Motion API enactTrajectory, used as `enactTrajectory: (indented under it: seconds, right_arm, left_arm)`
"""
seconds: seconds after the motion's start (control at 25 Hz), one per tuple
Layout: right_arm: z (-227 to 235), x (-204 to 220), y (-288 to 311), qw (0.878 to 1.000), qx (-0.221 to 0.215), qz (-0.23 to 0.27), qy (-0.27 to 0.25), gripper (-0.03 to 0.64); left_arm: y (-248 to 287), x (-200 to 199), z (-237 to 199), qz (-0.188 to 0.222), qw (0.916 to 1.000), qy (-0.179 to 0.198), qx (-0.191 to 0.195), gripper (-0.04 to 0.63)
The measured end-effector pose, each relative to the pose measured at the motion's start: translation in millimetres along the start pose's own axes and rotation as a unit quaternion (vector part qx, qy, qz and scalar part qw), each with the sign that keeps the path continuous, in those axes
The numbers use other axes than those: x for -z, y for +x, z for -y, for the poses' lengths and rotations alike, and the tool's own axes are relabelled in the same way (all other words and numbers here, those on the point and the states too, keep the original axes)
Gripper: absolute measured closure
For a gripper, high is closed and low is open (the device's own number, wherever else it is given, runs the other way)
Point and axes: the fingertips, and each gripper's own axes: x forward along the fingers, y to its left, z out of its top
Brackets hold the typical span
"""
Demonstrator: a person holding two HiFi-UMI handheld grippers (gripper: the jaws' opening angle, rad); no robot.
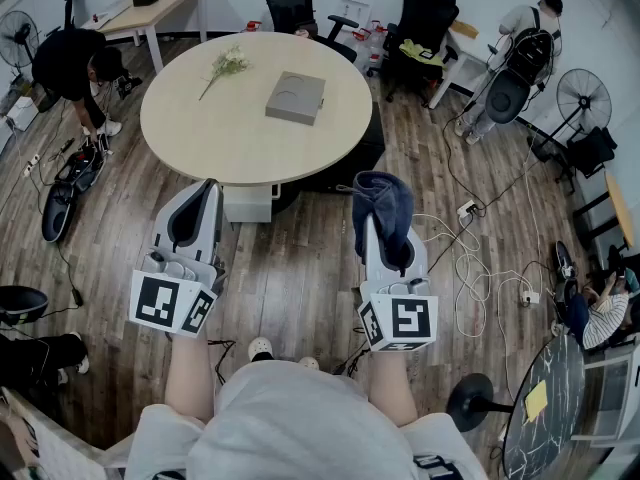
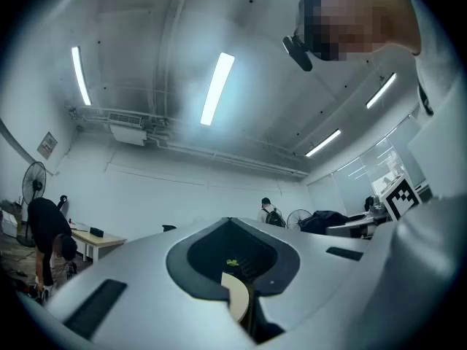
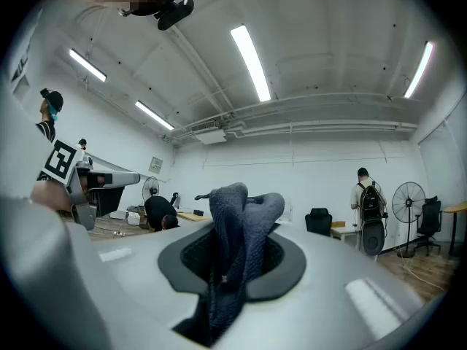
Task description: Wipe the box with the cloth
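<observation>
Blue cloth in right claw | left claw closed | box on table

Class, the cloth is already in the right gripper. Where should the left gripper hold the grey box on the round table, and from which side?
Probably its near edge, coming from above. The box lies flat and low on the table, so only its thin sides offer a pinch, and that edge faces the left gripper.

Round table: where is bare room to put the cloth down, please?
The table is mostly bare. Widest patch: the near half, between the grey box and the near rim. Also free: the left side, nearer than the flower sprig, and the right edge beside the box. Only the far middle is taken.
</observation>
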Motion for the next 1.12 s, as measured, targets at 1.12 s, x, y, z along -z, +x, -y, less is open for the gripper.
enactTrajectory:
  seconds: [1.12]
  right_arm:
    - [-33.2,1.7,35.7,0.999,0.040,0.012,0.005,0.545]
  left_arm:
    - [15.2,2.8,-63.0,0.019,0.9990,-0.011,0.038,0.588]
